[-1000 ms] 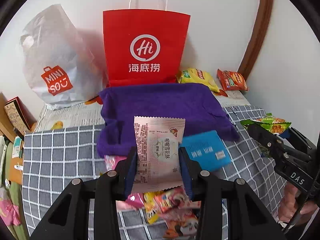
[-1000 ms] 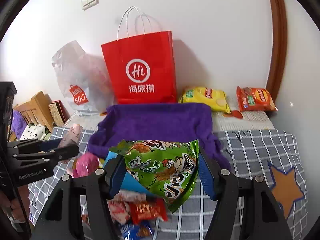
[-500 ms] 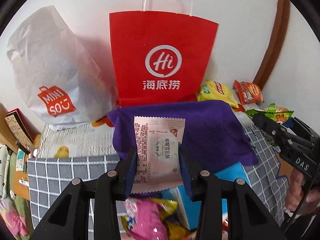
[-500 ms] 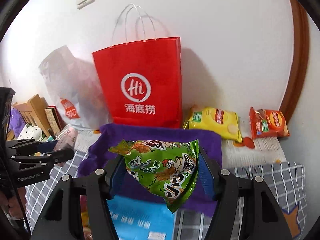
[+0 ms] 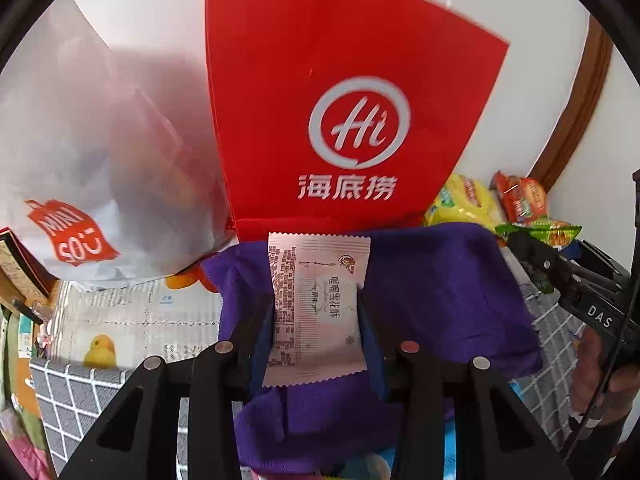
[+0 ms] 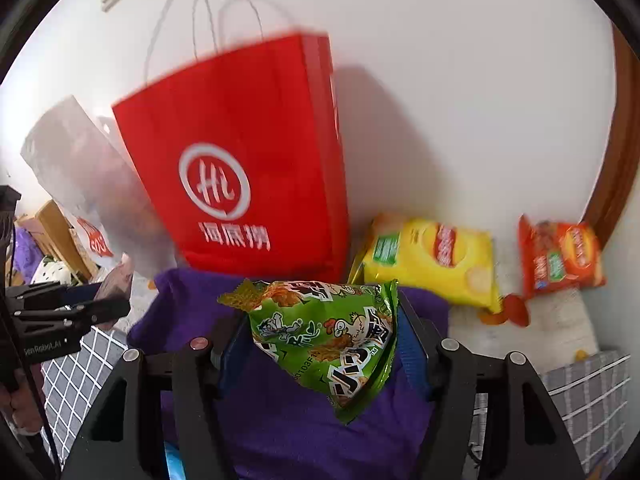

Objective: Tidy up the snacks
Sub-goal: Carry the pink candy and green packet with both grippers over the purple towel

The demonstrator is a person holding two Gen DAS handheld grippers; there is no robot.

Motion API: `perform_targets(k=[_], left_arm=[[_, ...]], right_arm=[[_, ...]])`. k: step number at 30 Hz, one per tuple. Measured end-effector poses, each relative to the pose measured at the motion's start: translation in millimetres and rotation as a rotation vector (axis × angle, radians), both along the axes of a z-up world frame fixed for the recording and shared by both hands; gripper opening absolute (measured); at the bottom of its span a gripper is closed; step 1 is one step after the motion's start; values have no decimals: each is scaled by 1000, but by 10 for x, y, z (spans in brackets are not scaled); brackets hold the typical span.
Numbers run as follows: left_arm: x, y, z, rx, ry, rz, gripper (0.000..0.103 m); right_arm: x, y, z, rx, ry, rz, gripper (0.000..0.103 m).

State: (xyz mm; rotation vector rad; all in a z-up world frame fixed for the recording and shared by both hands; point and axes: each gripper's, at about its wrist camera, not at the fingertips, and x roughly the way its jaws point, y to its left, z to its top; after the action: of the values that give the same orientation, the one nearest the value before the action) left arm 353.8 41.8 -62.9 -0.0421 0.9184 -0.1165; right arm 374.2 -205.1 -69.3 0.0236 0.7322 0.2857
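My left gripper (image 5: 316, 320) is shut on a pale pink snack packet (image 5: 316, 300), held upright over the purple cloth (image 5: 440, 292). My right gripper (image 6: 324, 344) is shut on a green snack bag (image 6: 332, 340), which hangs tilted above the same purple cloth (image 6: 192, 304). A red paper bag (image 5: 344, 120) with a white "Hi" logo stands right behind the cloth against the wall; in the right wrist view the red paper bag (image 6: 240, 168) is blurred. Each gripper shows at the edge of the other's view: the right gripper (image 5: 560, 276) with its green bag, the left gripper (image 6: 72, 308) with its pink packet.
A white Miniso plastic bag (image 5: 80, 160) leans left of the red bag. A yellow chip bag (image 6: 432, 260) and an orange snack bag (image 6: 560, 256) lie at the back right by the wall. Grey checked tablecloth (image 6: 592, 400) covers the table; a printed mat (image 5: 140, 312) lies at the left.
Both grippers have moved forward toward the red bag with their packets still held. The loose snacks and the blue packet on the table have slid out of view below.
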Motion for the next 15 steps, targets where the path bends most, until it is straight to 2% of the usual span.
perform_targets(k=[2,5,7,15], left_arm=[[81,-2,-138,-5,26,-7,38],[155,-12,-296,-7,62,-13,38],[178,-38,-353,18,75,-23,38],[237,-93,-549,28,117,-29,38]], right_arm=[[97,-11,-108,2,52,4,64],[125,-31,-173,-16,50,5,64],[151,-37,-250,-22,65,23,64],[288,2,-577,-55,161,47,64]])
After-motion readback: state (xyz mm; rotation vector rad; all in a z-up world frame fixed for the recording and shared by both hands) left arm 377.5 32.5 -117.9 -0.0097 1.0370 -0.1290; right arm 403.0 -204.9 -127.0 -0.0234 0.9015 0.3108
